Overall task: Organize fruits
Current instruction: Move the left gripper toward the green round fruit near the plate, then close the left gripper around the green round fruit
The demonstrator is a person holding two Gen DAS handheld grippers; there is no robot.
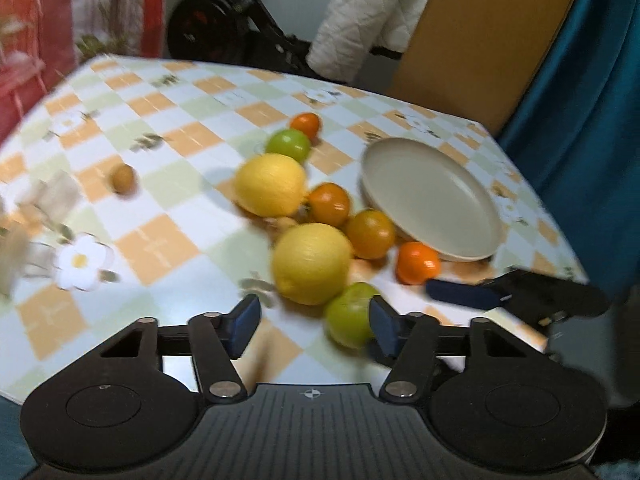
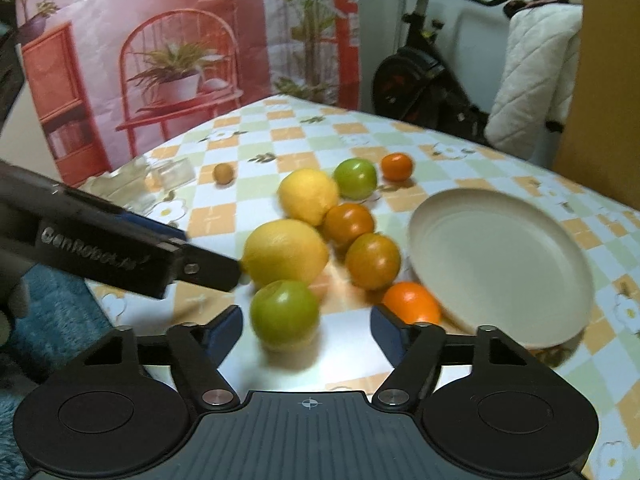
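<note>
Fruit sits clustered mid-table on the checked cloth, left of the empty plate. Left gripper is open, fingers apart near the green fruit. Right gripper is open too, straddling that same fruit without touching.

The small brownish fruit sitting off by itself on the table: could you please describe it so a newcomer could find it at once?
Start at the cream plate on the checked tablecloth, then cross the cluster of lemons, green and orange fruit beside it. Beyond the far lemon, towards the pink backdrop, lies the small brownish fruit. It is the smallest, dull tan, and the only one touching no other fruit.
</note>
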